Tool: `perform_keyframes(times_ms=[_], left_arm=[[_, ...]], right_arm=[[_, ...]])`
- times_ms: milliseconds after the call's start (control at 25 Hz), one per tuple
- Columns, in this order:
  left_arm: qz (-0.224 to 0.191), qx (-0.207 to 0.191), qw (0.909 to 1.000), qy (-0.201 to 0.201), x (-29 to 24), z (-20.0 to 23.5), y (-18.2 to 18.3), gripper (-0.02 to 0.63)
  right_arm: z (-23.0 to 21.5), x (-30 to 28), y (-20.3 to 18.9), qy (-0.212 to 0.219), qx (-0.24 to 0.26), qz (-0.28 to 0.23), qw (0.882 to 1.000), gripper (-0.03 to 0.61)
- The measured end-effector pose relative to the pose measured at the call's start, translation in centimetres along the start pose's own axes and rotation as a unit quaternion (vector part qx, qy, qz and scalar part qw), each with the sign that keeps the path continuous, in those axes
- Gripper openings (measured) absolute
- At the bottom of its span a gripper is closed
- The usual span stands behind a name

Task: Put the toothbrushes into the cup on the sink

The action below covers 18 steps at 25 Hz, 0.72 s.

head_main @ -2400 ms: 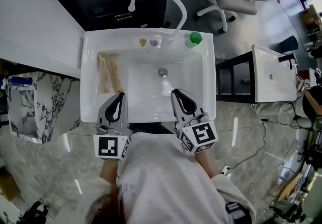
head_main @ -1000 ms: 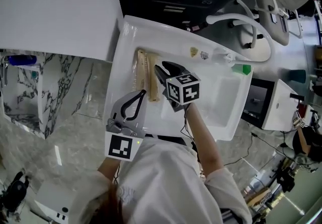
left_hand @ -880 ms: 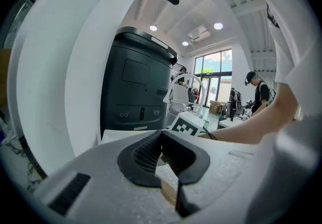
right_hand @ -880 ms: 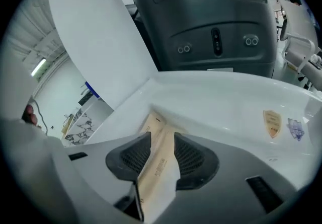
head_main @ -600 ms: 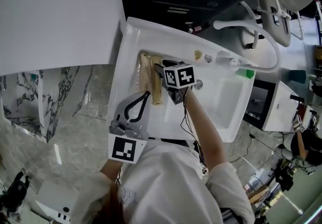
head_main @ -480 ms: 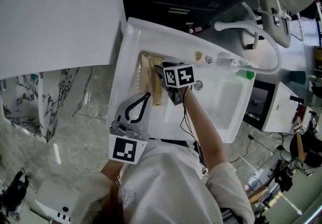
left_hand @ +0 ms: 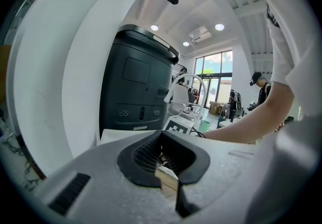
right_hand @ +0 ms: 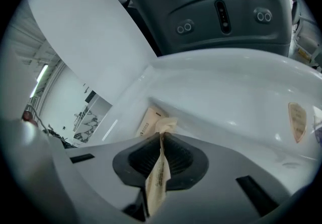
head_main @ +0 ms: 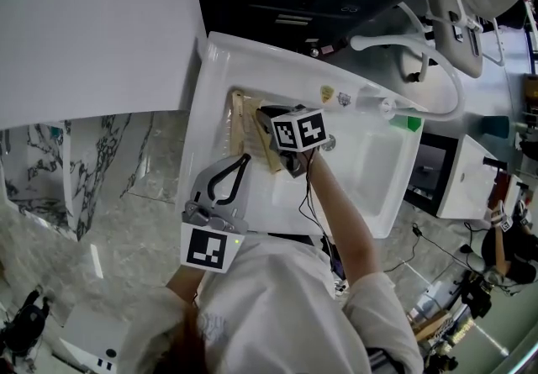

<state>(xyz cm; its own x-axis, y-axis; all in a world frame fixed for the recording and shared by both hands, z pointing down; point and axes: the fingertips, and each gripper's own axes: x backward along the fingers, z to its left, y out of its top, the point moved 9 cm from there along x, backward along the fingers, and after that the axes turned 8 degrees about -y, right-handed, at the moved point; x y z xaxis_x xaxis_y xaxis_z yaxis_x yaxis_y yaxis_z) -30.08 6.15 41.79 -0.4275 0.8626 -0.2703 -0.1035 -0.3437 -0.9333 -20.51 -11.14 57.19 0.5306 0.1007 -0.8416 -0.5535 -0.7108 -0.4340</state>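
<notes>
Looking down on a white sink [head_main: 370,187], with a curved faucet [head_main: 420,43] at the far right and a green cup [head_main: 409,122] on the rim near its base. Grey marbled floor [head_main: 126,171] to the left, a white panel [head_main: 92,19] beyond it. Reaching across with the right arm [head_main: 336,213], right gripper [head_main: 262,114] tilted down over the left ledge, jaws just closed and now pinching a paper-wrapped toothbrush [head_main: 271,150] that sits at an angle beside a second toothbrush [head_main: 242,124]. Holding the left gripper [head_main: 244,159] at the near rim, jaw tips pressed together.

Two wrapped toothbrushes [head_main: 239,124] [head_main: 273,158], one green cup [head_main: 409,122], one sink [head_main: 208,78] and one faucet [head_main: 395,41].
</notes>
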Motion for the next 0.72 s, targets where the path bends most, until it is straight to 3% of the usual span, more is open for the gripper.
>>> perform_keyframes(times_ms=[120, 240, 440, 720], left_arm=[[-0.003, 0.002, 1.0000, 0.001, 0.0, -0.3, 0.2, 0.014], [-0.009, 0.007, 0.9999, 0.006, -0.1, -1.0, 0.5, 0.014], [-0.015, -0.002, 0.9999, 0.005, -0.4, -2.4, 1.1, 0.012], [-0.024, -0.013, 0.9996, 0.009, -1.2, -6.0, 1.8, 0.014]], right_arm=[[0.4, 2.3, 1.0, 0.024, -0.002, -0.072, 0.997, 0.028], [0.5, 5.6, 1.5, 0.039, -0.018, -0.162, 0.986, 0.025], [0.8, 11.8, 1.5, 0.042, -0.024, -0.304, 0.951, 0.023], [0.6, 19.1, -1.2, 0.039, 0.001, -0.438, 0.898, 0.023]])
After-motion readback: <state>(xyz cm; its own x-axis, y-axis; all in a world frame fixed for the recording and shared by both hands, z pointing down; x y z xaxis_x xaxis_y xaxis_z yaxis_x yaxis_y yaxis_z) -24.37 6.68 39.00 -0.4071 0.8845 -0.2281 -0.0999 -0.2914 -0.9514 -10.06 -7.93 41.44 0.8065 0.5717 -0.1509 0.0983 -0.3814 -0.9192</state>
